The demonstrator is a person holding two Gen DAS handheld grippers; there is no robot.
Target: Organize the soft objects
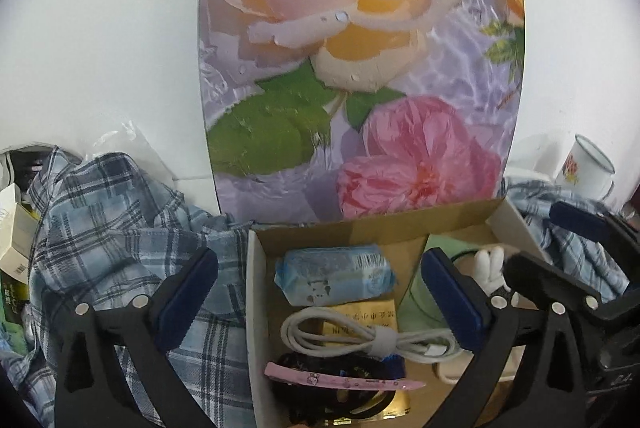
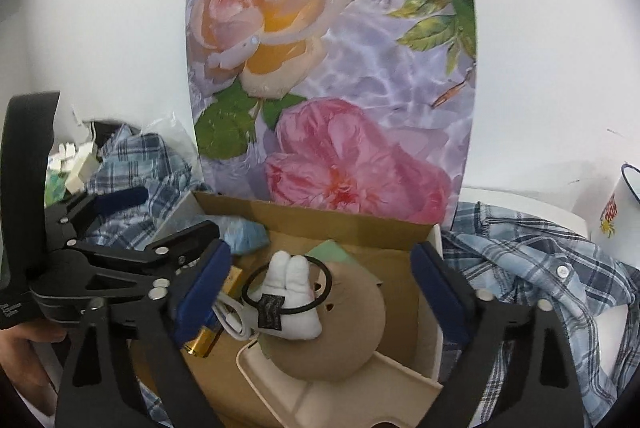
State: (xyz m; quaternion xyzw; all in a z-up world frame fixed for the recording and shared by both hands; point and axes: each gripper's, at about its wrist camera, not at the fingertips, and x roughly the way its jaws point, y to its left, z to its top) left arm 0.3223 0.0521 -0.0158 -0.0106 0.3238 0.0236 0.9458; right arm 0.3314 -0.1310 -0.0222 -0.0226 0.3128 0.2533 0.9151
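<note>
A cardboard box (image 1: 360, 228) holds a blue tissue pack (image 1: 336, 274), a coiled white cable (image 1: 360, 338) and a pink hair clip (image 1: 340, 380). My left gripper (image 1: 320, 296) is open above them, one finger over the plaid shirt (image 1: 112, 220), the other inside the box. In the right wrist view a white bunny plush (image 2: 292, 296) with a black hair tie (image 2: 328, 280) lies on a round brown cushion (image 2: 344, 332). My right gripper (image 2: 322, 292) stands open around the plush, pads apart from it. The left gripper (image 2: 156, 216) shows beside it.
A floral board (image 1: 360, 67) stands upright behind the box against a white wall. The plaid shirt (image 2: 540, 268) is bunched on both sides of the box. An enamel mug (image 2: 616, 203) sits at the far right. Small cartons (image 1: 16, 236) are piled at the left. A cream tray (image 2: 320, 400) lies in front.
</note>
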